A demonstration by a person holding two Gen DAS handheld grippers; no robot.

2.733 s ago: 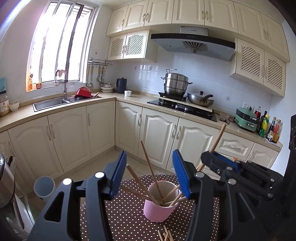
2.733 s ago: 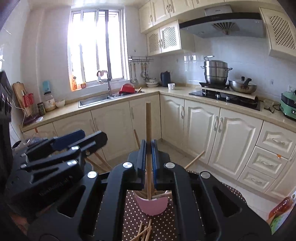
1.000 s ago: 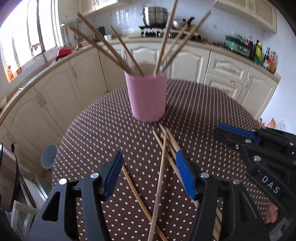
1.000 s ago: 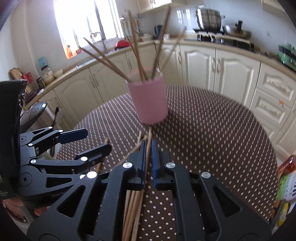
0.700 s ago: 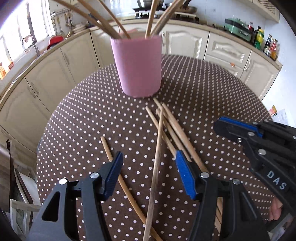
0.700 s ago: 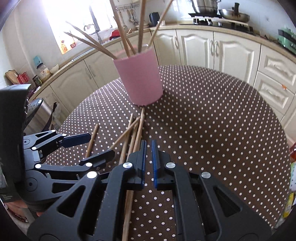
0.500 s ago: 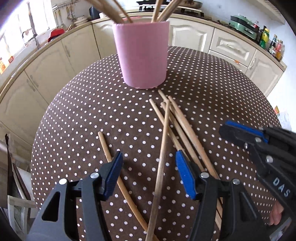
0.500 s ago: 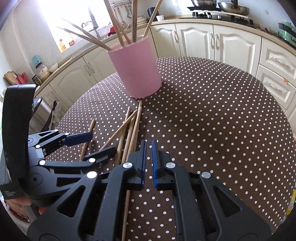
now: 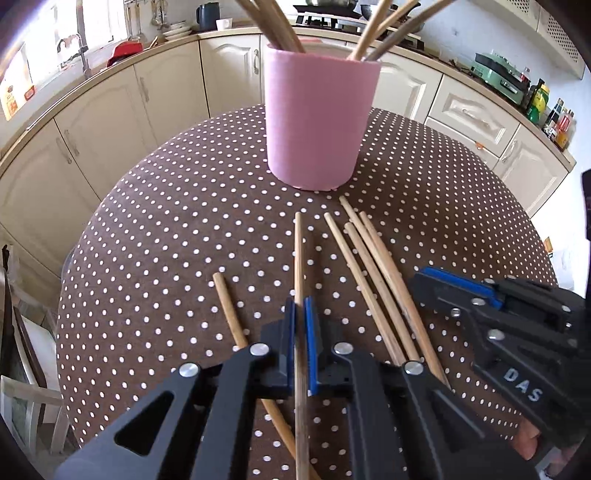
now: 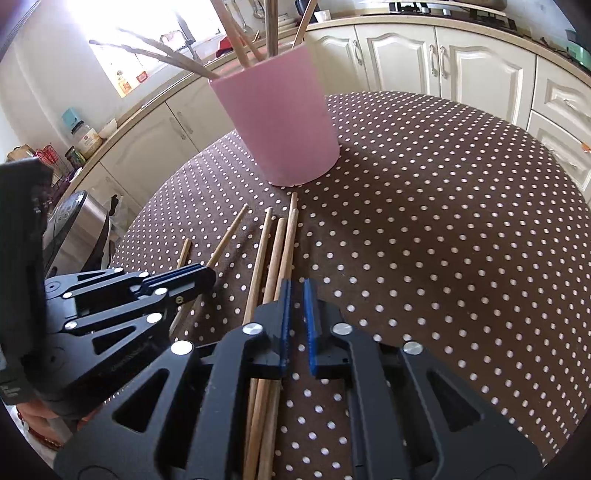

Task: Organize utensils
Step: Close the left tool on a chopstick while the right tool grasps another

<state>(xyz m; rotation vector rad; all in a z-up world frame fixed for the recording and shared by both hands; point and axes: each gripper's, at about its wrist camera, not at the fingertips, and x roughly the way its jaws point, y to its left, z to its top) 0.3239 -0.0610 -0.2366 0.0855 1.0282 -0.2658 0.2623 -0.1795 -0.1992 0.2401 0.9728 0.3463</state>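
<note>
Half a second ago my left gripper [image 9: 300, 345] stood wide over the loose chopsticks; its jaws have just closed, and the blue pads now pinch one chopstick [image 9: 298, 266] that lies pointing toward the pink cup [image 9: 316, 122]. My right gripper [image 10: 296, 325] was almost shut half a second ago; its jaws have just opened a little and now stand at a narrow gap with nothing between the pads, only dotted cloth showing through. Both views sit lower and closer to the table than before, so the cup looms larger.

The held chopstick is a pale, slim wooden stick, lying flat, its far tip short of the cup's base. Left of it lies a single chopstick [image 9: 229, 314], angled, running under the left gripper's body. To its right, three more chopsticks [image 9: 373, 273] lie side by side in a loose bundle, their far ends near the cup. In the right wrist view that bundle [image 10: 275, 258] passes just left of and under my right gripper's left finger. The cup stands upright and holds several chopsticks [image 9: 384, 33] that fan out above its rim.

The table [image 9: 166, 221] is round and covered with a brown cloth with white dots. Behind it run cream kitchen cabinets [image 9: 110, 96] under a beige counter, with a sink and tap [image 9: 79, 55] below a bright window, a dark kettle [image 9: 208, 14], and bottles [image 9: 550, 114] on the right.
</note>
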